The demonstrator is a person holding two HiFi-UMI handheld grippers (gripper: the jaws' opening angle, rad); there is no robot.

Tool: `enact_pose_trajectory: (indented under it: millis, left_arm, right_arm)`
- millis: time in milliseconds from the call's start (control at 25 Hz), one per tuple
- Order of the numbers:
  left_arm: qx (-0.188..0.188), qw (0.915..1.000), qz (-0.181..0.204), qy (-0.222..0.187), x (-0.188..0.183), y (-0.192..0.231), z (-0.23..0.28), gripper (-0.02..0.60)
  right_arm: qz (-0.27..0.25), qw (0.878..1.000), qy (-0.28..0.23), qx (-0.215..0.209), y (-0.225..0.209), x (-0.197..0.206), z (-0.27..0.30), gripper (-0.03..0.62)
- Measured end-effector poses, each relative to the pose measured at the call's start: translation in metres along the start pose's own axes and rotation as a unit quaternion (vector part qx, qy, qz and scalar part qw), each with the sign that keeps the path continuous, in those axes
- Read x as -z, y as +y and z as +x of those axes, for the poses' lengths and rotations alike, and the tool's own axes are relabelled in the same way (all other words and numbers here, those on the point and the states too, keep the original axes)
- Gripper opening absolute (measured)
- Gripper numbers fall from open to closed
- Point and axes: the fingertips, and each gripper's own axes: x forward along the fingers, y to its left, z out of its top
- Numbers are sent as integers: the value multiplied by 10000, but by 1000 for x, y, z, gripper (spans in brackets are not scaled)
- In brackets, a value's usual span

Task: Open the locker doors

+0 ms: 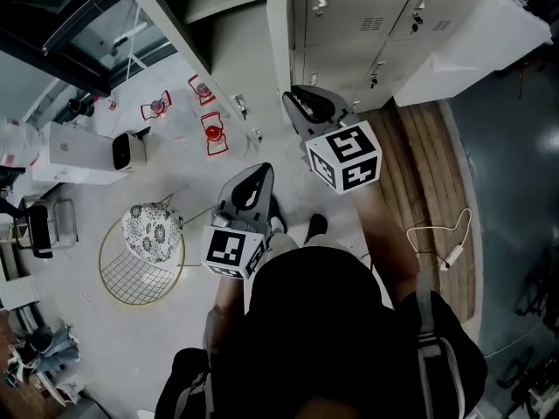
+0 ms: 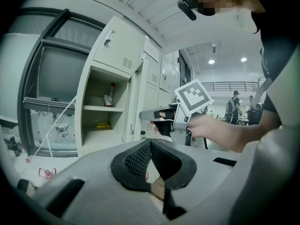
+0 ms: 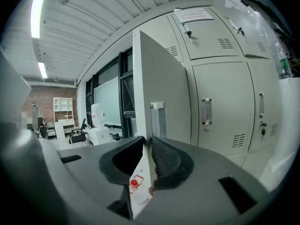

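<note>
A person stands facing a bank of grey lockers [image 3: 220,102], holding two hand-held grippers, one in each hand. One locker door [image 3: 164,78] stands swung out from the bank, with a single upright handle [image 3: 158,118] on its face. Beside it, four doors on the bank are shut: two upper ones with small locks and two lower ones with upright handles. A sheet of paper [image 3: 192,15] is stuck on the nearest upper door.

The right hand-held gripper [image 3: 146,142] is clenched on the free edge of the open locker door, and the thin edge sits between its two black ribbed pads. The bare right forearm reaches forward toward the bank, and the hand [image 2: 206,125] wraps the grip behind the marker cube [image 2: 193,96].

The left hand-held gripper [image 2: 151,143] is clenched on nothing, its pad tips meeting. It is held lower and further from the bank than the right one, and points toward it.

From the left gripper view, one open compartment of the bank shows two shelves. One bottle [image 2: 111,95] stands on the upper shelf and one yellow item [image 2: 103,124] lies on the lower.

On the floor, well out from the bank, are three small red-outlined items [image 1: 213,133] and one round wire stool with a patterned seat [image 1: 150,227]. One white cable [image 1: 445,243] lies on the wooden strip in front of the bank
</note>
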Motion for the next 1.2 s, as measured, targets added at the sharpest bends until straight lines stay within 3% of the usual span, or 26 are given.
enact_pose_trajectory:
  millis: [480, 1200]
  left_arm:
    - [-114, 9999, -103, -18, 15, -46, -5, 15]
    - [-415, 9989, -20, -201, 9, -53, -19, 15]
  right_arm:
    - [51, 9993, -82, 352, -44, 5, -40, 52]
    - [48, 9958, -187, 898, -91, 8, -66, 49]
